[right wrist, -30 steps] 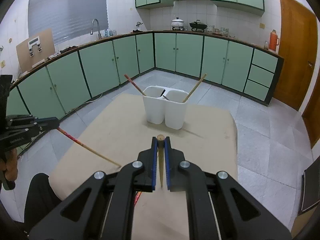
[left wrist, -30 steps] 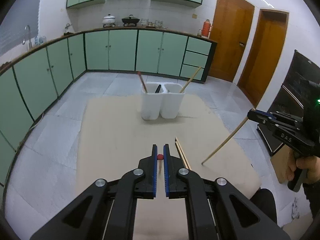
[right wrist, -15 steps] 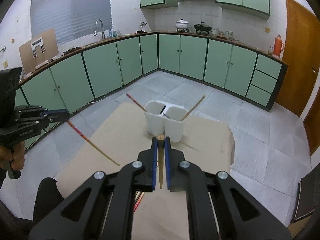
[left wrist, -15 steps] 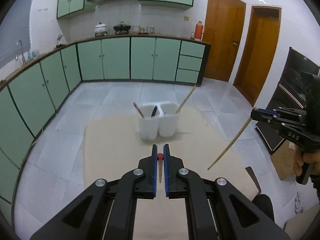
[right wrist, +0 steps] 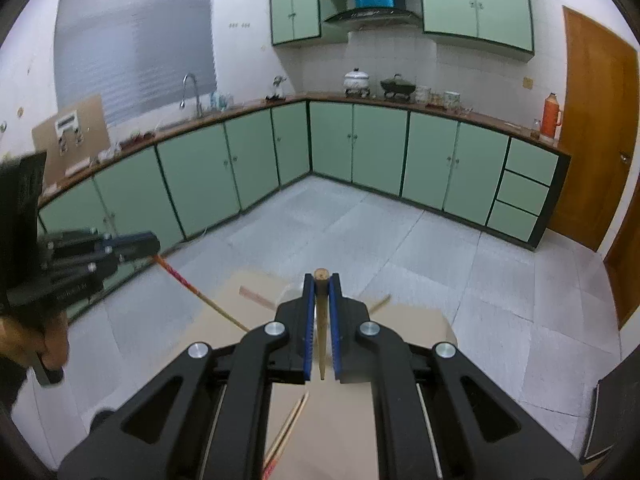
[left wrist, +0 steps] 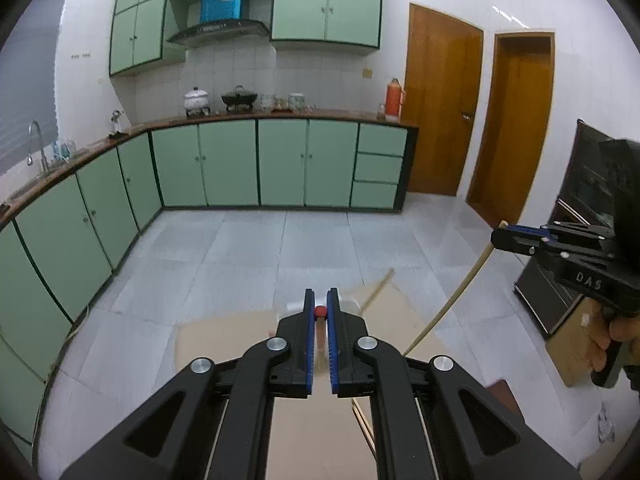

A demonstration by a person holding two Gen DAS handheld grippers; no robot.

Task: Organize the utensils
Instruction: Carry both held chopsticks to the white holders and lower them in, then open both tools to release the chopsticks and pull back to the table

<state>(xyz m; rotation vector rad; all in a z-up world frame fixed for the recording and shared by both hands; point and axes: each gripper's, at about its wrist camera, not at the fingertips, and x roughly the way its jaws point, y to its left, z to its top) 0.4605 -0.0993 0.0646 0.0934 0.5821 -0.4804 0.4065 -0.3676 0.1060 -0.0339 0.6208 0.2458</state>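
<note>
My left gripper (left wrist: 319,307) is shut on a red-tipped chopstick (left wrist: 320,312); it also shows in the right wrist view (right wrist: 192,288) slanting down from the left gripper (right wrist: 154,245). My right gripper (right wrist: 321,282) is shut on a plain wooden chopstick (right wrist: 321,312); the left wrist view shows that chopstick (left wrist: 452,304) hanging from the right gripper (left wrist: 498,236). The white two-cell holder (left wrist: 352,303) is mostly hidden behind my fingers; a wooden stick (left wrist: 378,288) leans out of it.
The beige table (left wrist: 224,344) lies low in both views. Loose chopsticks lie on it (right wrist: 286,432) near the front edge. Green cabinets (left wrist: 280,164) line the far walls, and a black appliance (left wrist: 588,184) stands at the right.
Both grippers have risen and tilted up with their chopsticks. The holder has dropped from mid-view to behind the fingertips, and more of the kitchen walls shows.
</note>
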